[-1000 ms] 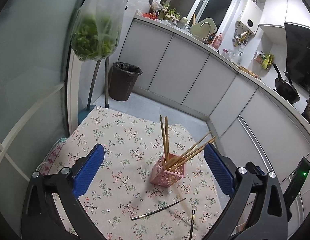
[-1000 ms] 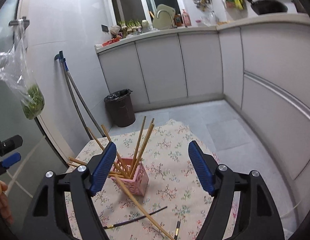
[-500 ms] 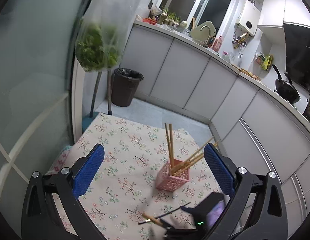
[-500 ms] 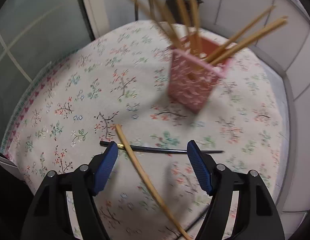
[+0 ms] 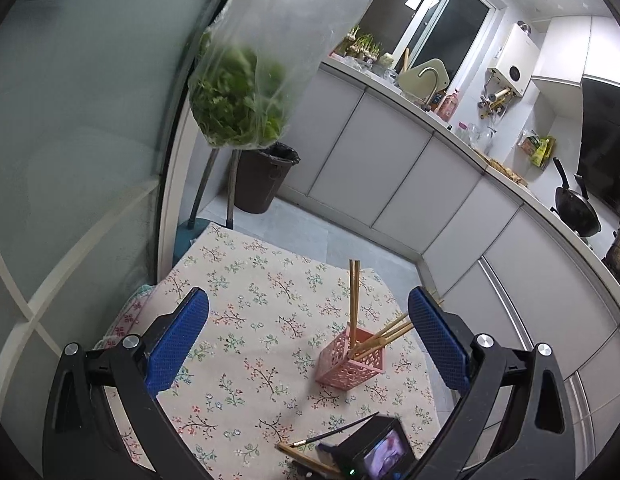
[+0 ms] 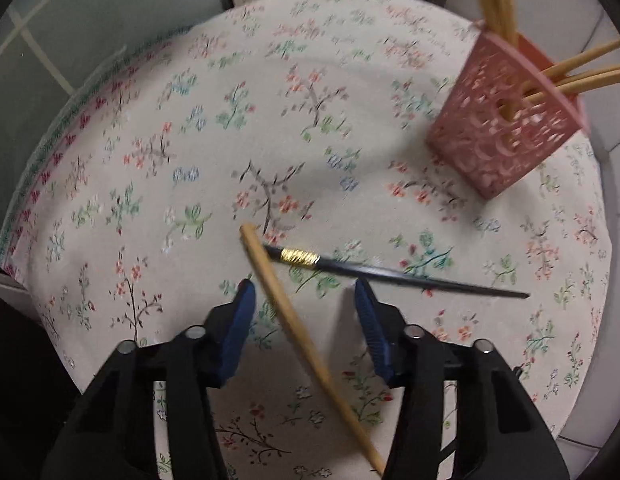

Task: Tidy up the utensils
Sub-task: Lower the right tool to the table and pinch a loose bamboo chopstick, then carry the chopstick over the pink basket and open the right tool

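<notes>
Right wrist view: right gripper [image 6: 304,304], jaws apart, straddles the bare bamboo chopstick [image 6: 298,326] on the floral tablecloth [image 6: 150,184]. Lower fully, centre, then clamp; left gripper [image 5: 310,344] idles apart.

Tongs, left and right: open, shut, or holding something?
Left tongs: open, empty, above the table.
Right tongs: open, straddling the wooden chopstick, not gripping it.

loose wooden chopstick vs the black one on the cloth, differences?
The tan wooden chopstick is plain and thicker; the black chopstick with a gold band is thinner and tapers to a fine tip. The wooden one runs between the right gripper fingers; the black one lies crosswise beyond them. Both lie outside the pink perforated holder.
</notes>
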The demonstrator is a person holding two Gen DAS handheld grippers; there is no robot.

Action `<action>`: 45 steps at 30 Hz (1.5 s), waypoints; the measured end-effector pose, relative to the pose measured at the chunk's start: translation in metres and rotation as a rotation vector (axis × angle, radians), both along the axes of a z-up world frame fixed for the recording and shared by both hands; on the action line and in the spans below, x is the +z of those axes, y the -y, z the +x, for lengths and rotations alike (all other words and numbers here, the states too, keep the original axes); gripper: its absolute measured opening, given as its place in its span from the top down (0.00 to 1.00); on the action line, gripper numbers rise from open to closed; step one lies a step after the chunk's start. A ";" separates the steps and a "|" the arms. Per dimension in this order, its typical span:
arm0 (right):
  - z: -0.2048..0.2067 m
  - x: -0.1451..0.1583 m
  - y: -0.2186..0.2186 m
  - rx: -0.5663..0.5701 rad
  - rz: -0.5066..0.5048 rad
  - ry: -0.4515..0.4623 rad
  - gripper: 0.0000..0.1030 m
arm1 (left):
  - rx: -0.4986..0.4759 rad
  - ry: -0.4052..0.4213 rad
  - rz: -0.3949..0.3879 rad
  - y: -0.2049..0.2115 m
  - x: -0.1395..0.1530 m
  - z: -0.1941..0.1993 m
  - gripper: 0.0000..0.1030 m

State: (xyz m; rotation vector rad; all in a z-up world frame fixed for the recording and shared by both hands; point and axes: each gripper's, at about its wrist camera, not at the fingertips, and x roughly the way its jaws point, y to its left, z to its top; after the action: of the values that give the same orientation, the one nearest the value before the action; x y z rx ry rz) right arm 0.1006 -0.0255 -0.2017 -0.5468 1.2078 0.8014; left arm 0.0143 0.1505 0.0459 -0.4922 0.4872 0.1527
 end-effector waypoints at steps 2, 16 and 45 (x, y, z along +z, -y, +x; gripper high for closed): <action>-0.010 -0.001 -0.004 0.032 -0.008 0.009 0.56 | 0.004 0.002 -0.004 -0.002 0.000 -0.001 0.07; -0.027 0.059 0.024 -0.121 0.211 0.093 0.93 | -0.009 0.033 0.007 0.000 0.009 -0.007 0.07; 0.098 0.215 0.100 -0.606 0.538 0.541 0.92 | -0.009 -0.057 -0.051 -0.001 -0.021 0.035 0.07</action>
State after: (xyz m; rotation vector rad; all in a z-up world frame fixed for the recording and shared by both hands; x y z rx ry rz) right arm 0.1981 -0.1251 0.0132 0.0638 0.5592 0.3847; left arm 0.0497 0.1514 0.0251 -0.5367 0.5505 0.1466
